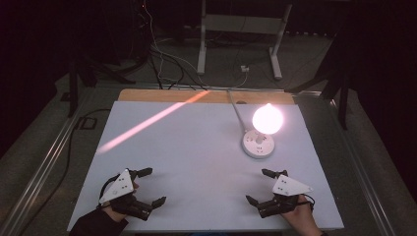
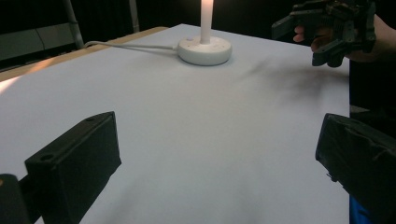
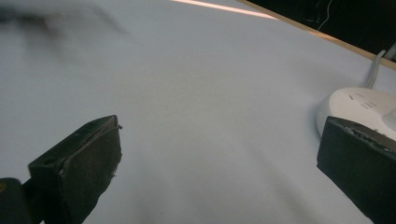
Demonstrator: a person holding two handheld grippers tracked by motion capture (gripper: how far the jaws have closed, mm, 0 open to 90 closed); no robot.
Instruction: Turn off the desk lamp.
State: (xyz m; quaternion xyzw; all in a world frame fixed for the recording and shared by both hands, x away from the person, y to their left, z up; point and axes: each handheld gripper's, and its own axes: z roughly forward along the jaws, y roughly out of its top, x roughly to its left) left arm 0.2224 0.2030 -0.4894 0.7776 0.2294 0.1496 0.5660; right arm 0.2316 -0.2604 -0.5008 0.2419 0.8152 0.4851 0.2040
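Note:
A lit bulb (image 1: 267, 119) glows on a round white socket base (image 1: 258, 143) right of the white table's middle. The same base (image 2: 204, 49) stands far ahead in the left gripper view and the base (image 3: 359, 109) sits at the right edge of the right gripper view. My left gripper (image 1: 151, 187) rests near the front left, jaws wide apart, nothing between them. My right gripper (image 1: 259, 187) hovers near the front right, a little in front of the base, also open and empty. The right gripper (image 2: 327, 28) appears far off in the left gripper view.
A white cable (image 1: 237, 109) runs from the base to the table's far wooden edge (image 1: 162, 95). A streak of orange light (image 1: 147, 123) crosses the white table top (image 1: 196, 162). Dark floor, cables and a white stand frame (image 1: 241, 29) lie beyond.

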